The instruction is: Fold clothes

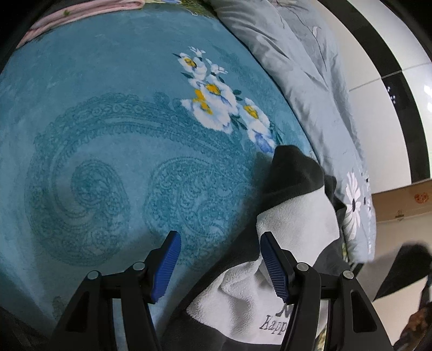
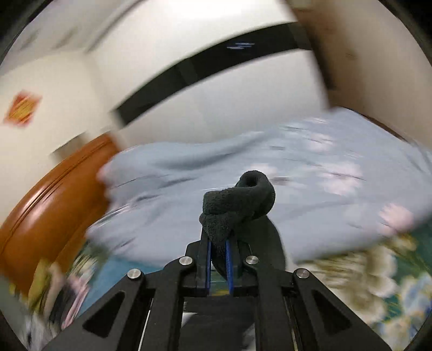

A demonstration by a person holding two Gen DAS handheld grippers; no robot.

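Observation:
A fleece garment (image 1: pixel 294 216) in white and dark grey, with stitched lettering near its lower part, lies on the teal blanket (image 1: pixel 113 129) at the lower right of the left wrist view. My left gripper (image 1: pixel 220 237) stands open above it, one blue pad over the blanket, the other over the white fleece. In the blurred right wrist view my right gripper (image 2: pixel 218 243) is shut on a bunched dark fleece edge (image 2: pixel 237 199), lifted above the bed.
A grey floral quilt (image 1: pixel 310 81) lies along the blanket's right side and fills the middle of the right wrist view (image 2: pixel 270 167). Pink cloth (image 1: pixel 81 10) sits at the far edge. A wooden headboard (image 2: pixel 48 199) and a cardboard box (image 1: pixel 399 199) flank the bed.

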